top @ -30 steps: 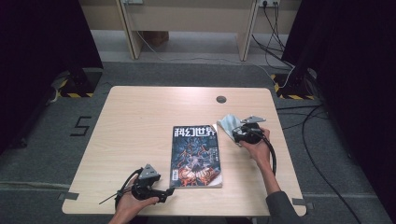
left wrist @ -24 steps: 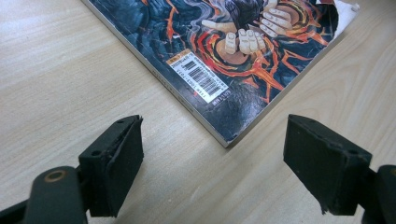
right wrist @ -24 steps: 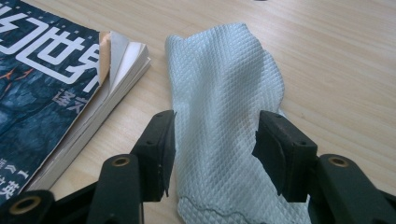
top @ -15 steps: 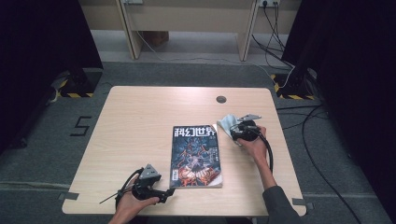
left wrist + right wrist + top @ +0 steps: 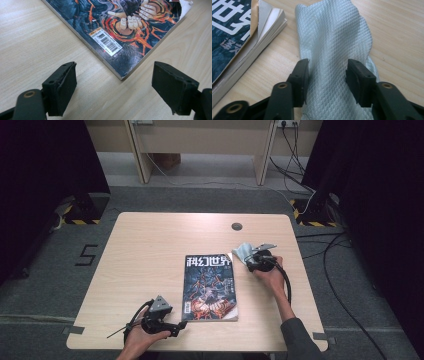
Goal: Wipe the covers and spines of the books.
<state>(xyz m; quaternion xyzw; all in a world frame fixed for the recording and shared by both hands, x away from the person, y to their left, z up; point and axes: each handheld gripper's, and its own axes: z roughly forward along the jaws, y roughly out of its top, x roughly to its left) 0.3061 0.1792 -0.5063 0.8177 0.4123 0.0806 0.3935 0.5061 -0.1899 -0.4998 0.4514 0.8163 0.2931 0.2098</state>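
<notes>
1. the pale, diamond-textured cloth (image 5: 334, 47) lies on the worktop (image 5: 150, 250) between the right gripper (image 5: 327, 72) fingers, which have just been closing around it, half open.
2. left of those fingers lies a magazine (image 5: 210, 287) with large white chinese title characters.
3. its barcode corner points between the left gripper (image 5: 113, 87) fingers, wide apart, holding nothing.

Cloth (image 5: 334, 50) near end cut off by frame bottom; magazine (image 5: 120, 27) mostly cropped.
</notes>
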